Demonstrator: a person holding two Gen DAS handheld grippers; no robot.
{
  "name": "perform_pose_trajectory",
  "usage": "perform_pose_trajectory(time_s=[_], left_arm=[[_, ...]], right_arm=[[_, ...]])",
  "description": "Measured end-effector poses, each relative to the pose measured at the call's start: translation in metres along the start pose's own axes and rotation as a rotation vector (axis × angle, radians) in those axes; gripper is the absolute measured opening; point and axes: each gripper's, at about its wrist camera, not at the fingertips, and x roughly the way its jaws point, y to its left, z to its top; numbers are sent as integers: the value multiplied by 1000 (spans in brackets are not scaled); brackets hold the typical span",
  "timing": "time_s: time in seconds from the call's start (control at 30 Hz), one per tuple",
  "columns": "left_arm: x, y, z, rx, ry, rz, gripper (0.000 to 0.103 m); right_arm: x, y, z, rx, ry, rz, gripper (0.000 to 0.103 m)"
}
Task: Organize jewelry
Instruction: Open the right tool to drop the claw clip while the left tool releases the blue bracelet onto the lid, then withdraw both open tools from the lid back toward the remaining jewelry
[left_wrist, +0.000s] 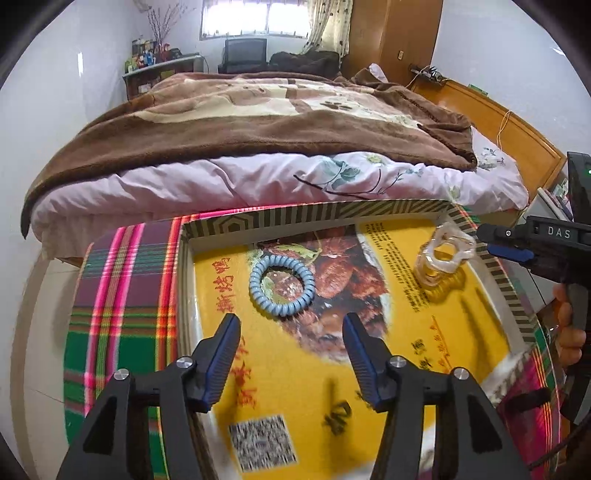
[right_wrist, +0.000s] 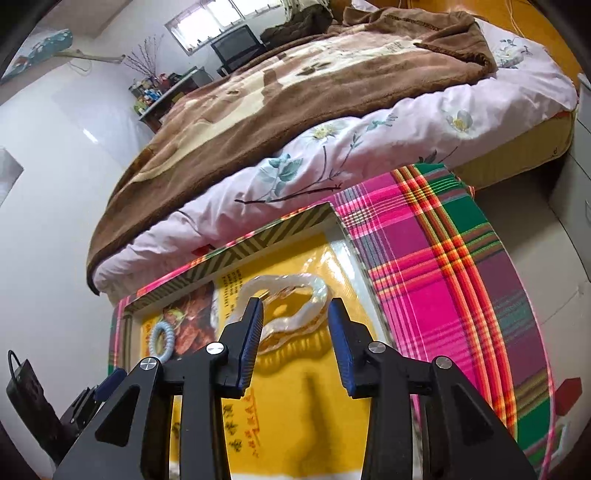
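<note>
A blue coiled bracelet (left_wrist: 282, 287) lies flat on the yellow printed floor of a shallow box tray (left_wrist: 295, 216), toward its far left part. To its right, near the tray's far right corner, stands a clear glass-like holder (left_wrist: 443, 258) with a wavy white rim; in the right wrist view the same holder (right_wrist: 284, 314) sits just beyond the fingertips.

The left gripper (left_wrist: 291, 328) hovers over the near side of the bracelet, its blue-padded fingers (left_wrist: 225, 354) spread wide and holding nothing. The right gripper (right_wrist: 295, 314) has its fingers (right_wrist: 251, 339) spread too, one on either side of the holder's near edge; whether the left pad touches it cannot be told.

The tray rests on a surface covered by a pink, green and purple plaid cloth (right_wrist: 443, 288). Beyond it is a bed (left_wrist: 258, 177) with a floral sheet and a brown blanket (left_wrist: 258, 122).
</note>
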Motion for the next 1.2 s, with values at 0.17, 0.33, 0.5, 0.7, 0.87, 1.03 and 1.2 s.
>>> perform_pose_trajectory(time_s=[0.17,0.33,0.5,0.7,0.87,1.03,1.2], left_arm=[[-36,-11,-14,3,-48,1,64],[-68,-22,-32,6,-81,5,65],[-95,-33,-49,15,-120,25,65],[-121,-39,-76,6,-155,20,73],[-136,-33,-103,-12,-184,22,75],[-142,-19,-136,-55,-199,12,82],[-138,1,-164,-95,-165,19,82]], right_arm=[[-28,7,-15,-39,-30,30,38],[-56,10,-32,-59,-55,58,39],[-80,14,-49,-83,-81,82,39],[-105,20,-82,-192,-124,68,47],[-113,9,-114,-283,-154,17,48],[-106,-17,-142,-352,-164,-62,51],[-96,-37,-158,-414,-153,-85,51]])
